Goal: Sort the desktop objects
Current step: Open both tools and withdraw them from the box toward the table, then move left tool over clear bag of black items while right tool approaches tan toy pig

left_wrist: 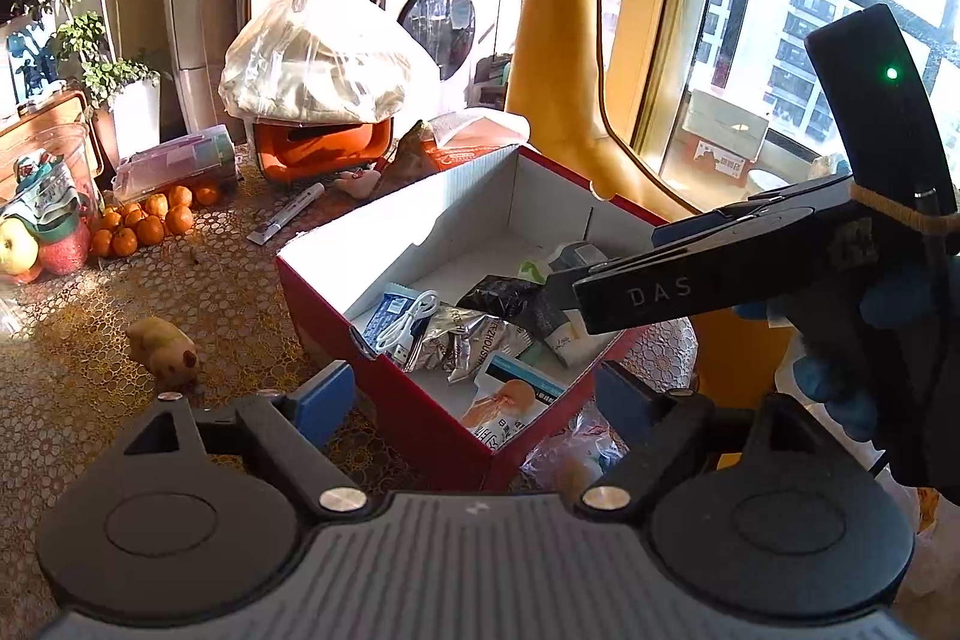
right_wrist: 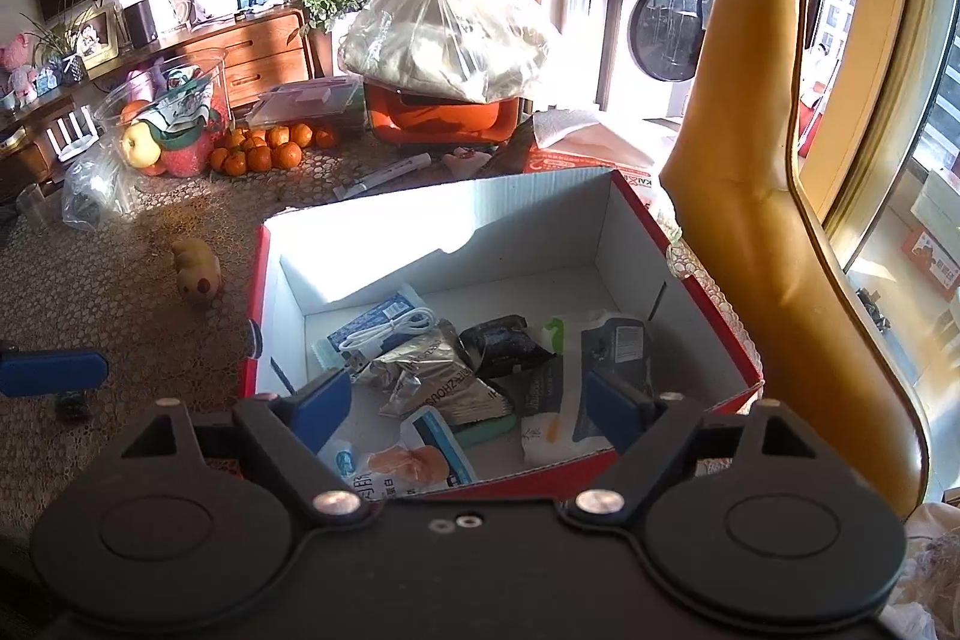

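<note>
A red cardboard box [left_wrist: 420, 403] [right_wrist: 690, 274] with a white inside stands on the lace-covered table. It holds a white cable [right_wrist: 390, 328], a silver foil packet [right_wrist: 432, 370], a black packet [right_wrist: 501, 346] and other pouches. My left gripper [left_wrist: 474, 400] is open and empty, low in front of the box's near corner. My right gripper [right_wrist: 468, 406] is open and empty, over the box's near edge; its body [left_wrist: 720, 274] reaches in from the right in the left wrist view. A small tan toy animal [left_wrist: 165, 349] [right_wrist: 198, 271] lies on the table left of the box.
A pile of tangerines [left_wrist: 144, 220], a fruit bowl with an apple [right_wrist: 144, 142], a white pen-like stick [left_wrist: 288, 214], an orange container under a full plastic bag [right_wrist: 444, 40] stand behind. A yellow chair back [right_wrist: 750, 160] rises right of the box.
</note>
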Demonstrator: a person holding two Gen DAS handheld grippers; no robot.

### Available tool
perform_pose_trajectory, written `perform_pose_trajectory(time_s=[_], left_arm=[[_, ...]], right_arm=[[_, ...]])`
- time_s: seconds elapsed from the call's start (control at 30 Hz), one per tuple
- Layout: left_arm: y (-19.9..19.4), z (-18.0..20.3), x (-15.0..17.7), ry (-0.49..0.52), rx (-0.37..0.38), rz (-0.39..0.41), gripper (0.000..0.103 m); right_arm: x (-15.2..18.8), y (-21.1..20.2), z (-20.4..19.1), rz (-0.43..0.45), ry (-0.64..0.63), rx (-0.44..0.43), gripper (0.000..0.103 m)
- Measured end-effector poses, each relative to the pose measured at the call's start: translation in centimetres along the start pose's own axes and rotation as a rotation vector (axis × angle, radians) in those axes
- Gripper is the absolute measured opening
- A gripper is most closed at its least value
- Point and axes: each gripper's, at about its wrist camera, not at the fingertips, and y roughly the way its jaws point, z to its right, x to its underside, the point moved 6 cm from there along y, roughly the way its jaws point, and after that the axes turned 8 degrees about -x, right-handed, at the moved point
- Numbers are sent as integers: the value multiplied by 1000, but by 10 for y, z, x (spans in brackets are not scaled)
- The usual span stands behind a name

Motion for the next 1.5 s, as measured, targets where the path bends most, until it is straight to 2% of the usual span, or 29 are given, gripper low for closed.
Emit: perform_pose_trajectory(time_s=[0.1, 0.13, 0.33, 0.73, 1.13, 1.5], left_arm=[[-12, -6, 7, 4, -27, 23, 96], [-15, -8, 9, 4, -32, 28, 103], [-34, -23, 23, -22, -55, 50, 103], [-64, -65, 51, -80, -146, 91, 103], [-93, -111, 73, -138, -232, 143, 103], [-98, -154, 97, -205, -286, 146, 103]], right_arm=[[3, -7, -10, 32, 2, -29, 93], [4, -10, -14, 47, 3, -39, 94], [6, -23, -36, 99, 8, -60, 101], [15, -43, -81, 176, -8, -89, 102], [16, -42, -127, 210, -48, -131, 102], [9, -27, -170, 212, -99, -170, 102]])
